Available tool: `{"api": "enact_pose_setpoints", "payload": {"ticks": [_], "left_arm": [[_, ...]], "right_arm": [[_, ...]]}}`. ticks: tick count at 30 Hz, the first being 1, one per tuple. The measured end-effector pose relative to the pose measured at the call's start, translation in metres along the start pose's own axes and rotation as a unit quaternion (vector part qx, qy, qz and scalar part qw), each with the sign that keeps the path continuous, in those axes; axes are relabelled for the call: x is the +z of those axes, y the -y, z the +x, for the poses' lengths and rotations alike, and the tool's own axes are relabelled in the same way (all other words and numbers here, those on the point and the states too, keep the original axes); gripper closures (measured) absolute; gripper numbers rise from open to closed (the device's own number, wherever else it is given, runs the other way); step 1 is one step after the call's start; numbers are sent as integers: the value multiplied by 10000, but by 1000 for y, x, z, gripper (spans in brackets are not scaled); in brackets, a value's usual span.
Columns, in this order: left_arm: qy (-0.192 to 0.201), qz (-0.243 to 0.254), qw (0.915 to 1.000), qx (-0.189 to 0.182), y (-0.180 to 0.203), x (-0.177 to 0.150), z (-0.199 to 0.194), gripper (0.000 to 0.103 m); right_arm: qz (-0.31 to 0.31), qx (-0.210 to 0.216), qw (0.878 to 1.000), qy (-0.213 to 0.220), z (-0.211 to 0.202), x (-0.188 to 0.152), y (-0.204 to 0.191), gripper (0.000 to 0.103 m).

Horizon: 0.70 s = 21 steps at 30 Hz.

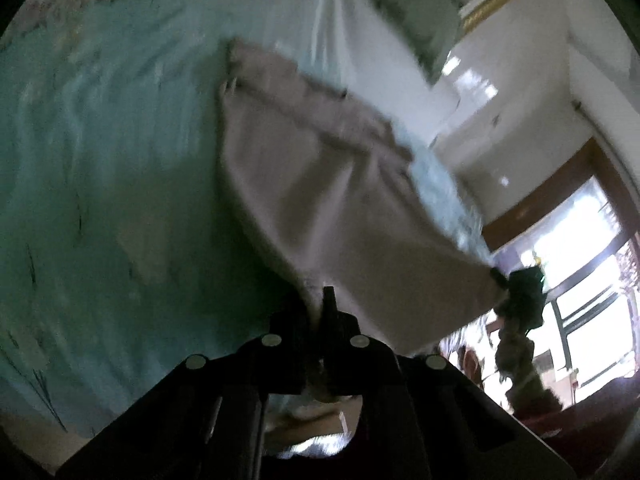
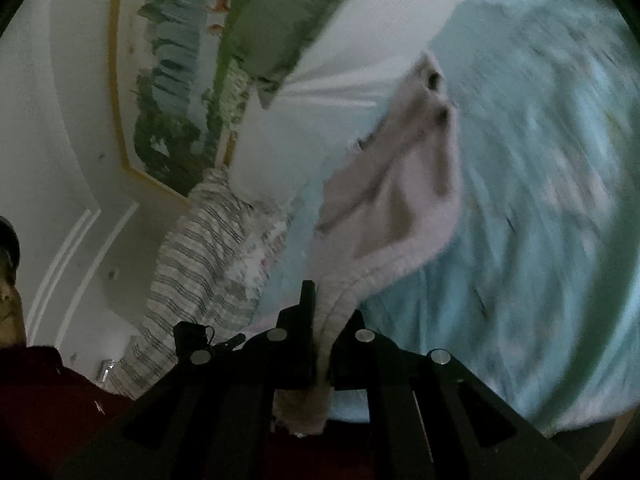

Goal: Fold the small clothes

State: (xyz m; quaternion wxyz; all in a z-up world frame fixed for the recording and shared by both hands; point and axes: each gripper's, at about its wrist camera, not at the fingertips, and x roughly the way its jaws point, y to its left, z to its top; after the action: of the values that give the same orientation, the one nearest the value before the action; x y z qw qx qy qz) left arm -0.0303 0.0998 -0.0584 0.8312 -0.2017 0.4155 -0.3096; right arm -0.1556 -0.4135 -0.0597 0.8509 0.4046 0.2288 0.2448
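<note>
Garment (image 1: pixel 320 200) is the reference here: a small pale pinkish-beige piece, hanging in the air above the teal bedspread (image 1: pixel 100 160), with only its far end seeming to trail toward the bed. You have it pinched at two near corners, which is why it spreads as a flat panel instead of bunching. Your left gripper (image 1: pixel 320 304) is clamped on the near edge of the garment, cloth squeezed between the closed fingers. Your right gripper (image 2: pixel 320 312) is likewise closed on a hemmed edge of the garment (image 2: pixel 400 184), the fabric running up and away from the jaws. In the left wrist view the right gripper (image 1: pixel 520 292) shows at the garment's other corner, so the two tongs sit well apart with the cloth stretched between them.

Both views are smeared with motion blur, so fine detail is unsure. Holding it taut like this looks like preparation for laying it flat on the bedspread before the first fold. Beyond the garment lie a white sheet or pillow (image 2: pixel 380 40) and a striped cloth (image 2: pixel 192 248) beside it, clear of your working area.
</note>
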Motion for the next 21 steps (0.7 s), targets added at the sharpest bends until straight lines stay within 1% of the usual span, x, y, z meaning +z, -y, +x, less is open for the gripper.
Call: {"api": "enact_pose_setpoints", "payload": {"ticks": [4, 6, 8, 10, 11, 13, 14, 16, 17, 21], "left_arm": [[533, 274, 9982, 85, 18, 43, -12, 100], [842, 368, 9957, 107, 23, 71, -13, 100], [1073, 373, 9934, 162, 22, 102, -8, 100], [1219, 343, 9916, 249, 20, 127, 0, 100], [1337, 347, 9898, 362, 17, 147, 9, 100], [1408, 334, 9881, 526, 9, 172, 24, 100], [1388, 296, 9876, 664, 2, 193, 41, 100], [1356, 220, 9872, 808, -8, 220, 61, 100], [1314, 142, 9869, 931, -16, 240, 79, 100], [1192, 90, 9856, 1200, -33, 291, 128, 100]], "right_arm": [[-264, 6, 9992, 287, 16, 46, -19, 97], [-335, -12, 9984, 461, 24, 75, -23, 97], [-411, -147, 9972, 600, 36, 105, -23, 97], [-502, -430, 9957, 643, 54, 135, -21, 97], [-511, -563, 9950, 647, 65, 151, -18, 97], [-504, -808, 9935, 615, 87, 178, -10, 97], [-543, -983, 9919, 588, 101, 191, -5, 97], [-470, -1160, 9905, 562, 124, 214, 7, 97], [-442, -1291, 9892, 539, 135, 226, 15, 97], [-387, -1831, 9815, 397, 176, 261, 44, 97]]}}
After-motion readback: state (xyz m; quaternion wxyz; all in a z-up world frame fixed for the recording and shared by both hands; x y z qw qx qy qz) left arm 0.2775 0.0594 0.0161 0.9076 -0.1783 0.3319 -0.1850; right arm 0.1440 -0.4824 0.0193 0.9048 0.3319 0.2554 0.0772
